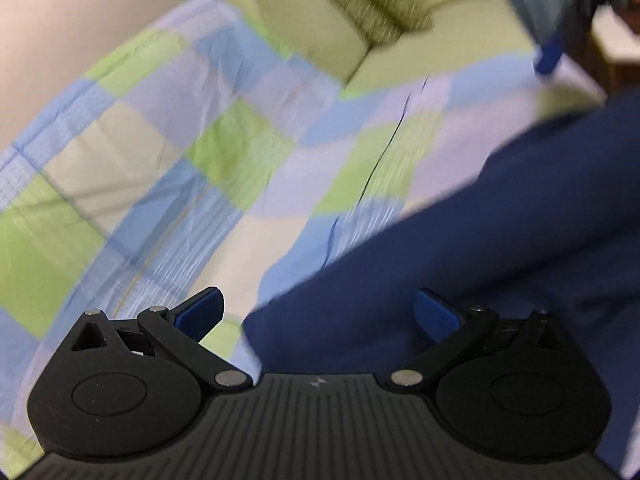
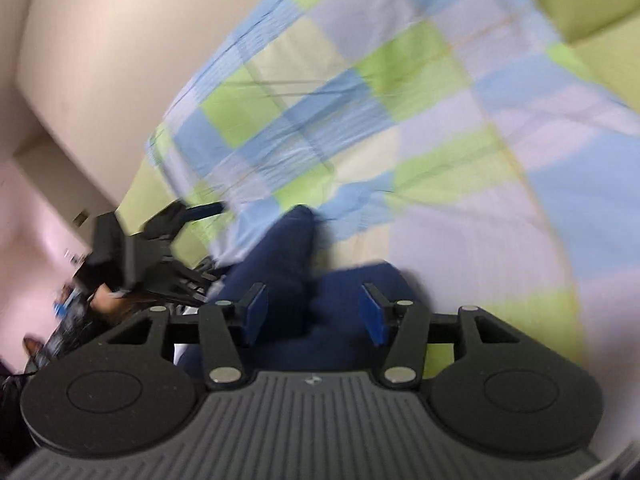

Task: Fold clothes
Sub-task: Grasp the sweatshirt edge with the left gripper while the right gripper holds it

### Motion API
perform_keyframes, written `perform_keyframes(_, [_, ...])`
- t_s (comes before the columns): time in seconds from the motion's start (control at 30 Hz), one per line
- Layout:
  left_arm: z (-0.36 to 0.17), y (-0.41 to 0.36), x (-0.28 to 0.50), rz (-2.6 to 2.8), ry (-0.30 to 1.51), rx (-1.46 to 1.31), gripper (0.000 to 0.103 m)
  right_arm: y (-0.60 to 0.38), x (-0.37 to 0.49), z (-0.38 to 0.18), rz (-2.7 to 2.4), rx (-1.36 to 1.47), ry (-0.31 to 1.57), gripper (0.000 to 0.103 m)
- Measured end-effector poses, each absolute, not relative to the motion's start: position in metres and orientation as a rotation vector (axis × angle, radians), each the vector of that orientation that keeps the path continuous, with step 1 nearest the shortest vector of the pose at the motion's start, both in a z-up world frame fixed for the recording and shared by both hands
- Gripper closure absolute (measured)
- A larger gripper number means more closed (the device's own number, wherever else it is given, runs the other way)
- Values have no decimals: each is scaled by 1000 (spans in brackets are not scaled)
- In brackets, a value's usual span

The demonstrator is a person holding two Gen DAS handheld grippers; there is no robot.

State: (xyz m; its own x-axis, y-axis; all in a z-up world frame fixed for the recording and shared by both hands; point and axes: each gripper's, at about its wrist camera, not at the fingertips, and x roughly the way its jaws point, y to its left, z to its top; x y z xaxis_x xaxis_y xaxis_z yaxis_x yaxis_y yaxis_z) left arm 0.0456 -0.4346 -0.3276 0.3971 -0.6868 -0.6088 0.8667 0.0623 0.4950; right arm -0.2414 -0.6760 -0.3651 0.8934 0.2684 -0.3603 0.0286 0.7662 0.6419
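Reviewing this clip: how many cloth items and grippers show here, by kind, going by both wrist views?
Dark blue garment: 1
Checked bedcover: 1
Olive patterned cloth, at the far end of the bed: 1
Grippers: 2, left gripper and right gripper, both with jaws open
Total: 5

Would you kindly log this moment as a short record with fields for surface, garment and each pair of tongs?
surface: bed with a checked quilt in blue, green and lilac
garment: dark blue garment lying on the quilt
left tongs: open, nothing between the pads, garment's edge just ahead
right tongs: open over the garment, pads not pressing on it
image quality: both views blurred
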Motion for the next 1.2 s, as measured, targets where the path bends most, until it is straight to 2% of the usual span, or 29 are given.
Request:
perform_keyframes(0.03, [-328, -425, 55, -1167, 274, 882, 1, -673, -223, -359, 172, 670, 477, 35])
perform_keyframes(0.1, [-328, -405, 70, -1127, 337, 789, 1, -666, -187, -348, 245, 627, 524, 16])
perform_keyframes(0.2, [-336, -357, 83, -1069, 433, 638, 1, -657, -115, -343, 308, 521, 611, 15])
perform_keyframes(0.3, [-341, -326, 81, -1041, 477, 622, 1, -654, -65, -359, 327, 537, 700, 15])
perform_keyframes(0.37, [-343, -309, 77, -1031, 492, 631, 1, -646, -43, -378, 333, 548, 760, 19])
perform_keyframes(0.4, [-342, -300, 73, -1025, 496, 633, 1, -644, -38, -382, 322, 543, 775, 38])
perform_keyframes(0.43, [-341, -291, 70, -1019, 498, 634, 1, -641, -36, -389, 299, 541, 796, 65])
perform_keyframes(0.47, [-340, -286, 67, -1017, 503, 628, 1, -641, -34, -392, 296, 547, 805, 77])
perform_keyframes(0.53, [-338, -278, 60, -1015, 515, 611, 1, -639, -42, -390, 273, 565, 781, 88])
perform_keyframes(0.67, [-328, -252, 21, -991, 503, 592, 1, -622, -68, -360, 302, 528, 672, 90])
perform_keyframes(0.77, [-321, -231, 3, -945, 514, 582, 1, -579, -102, -326, 434, 386, 602, 90])
perform_keyframes(0.83, [-315, -216, -7, -902, 519, 595, 1, -528, -134, -313, 546, 183, 613, 90])
perform_keyframes(1.03, [-288, -174, -21, -797, 510, 562, 1, -431, -185, -346, 788, -64, 746, 90])
perform_keyframes(1.2, [-278, -172, -33, -828, 498, 542, 1, -385, -228, -375, 974, -116, 875, 89])
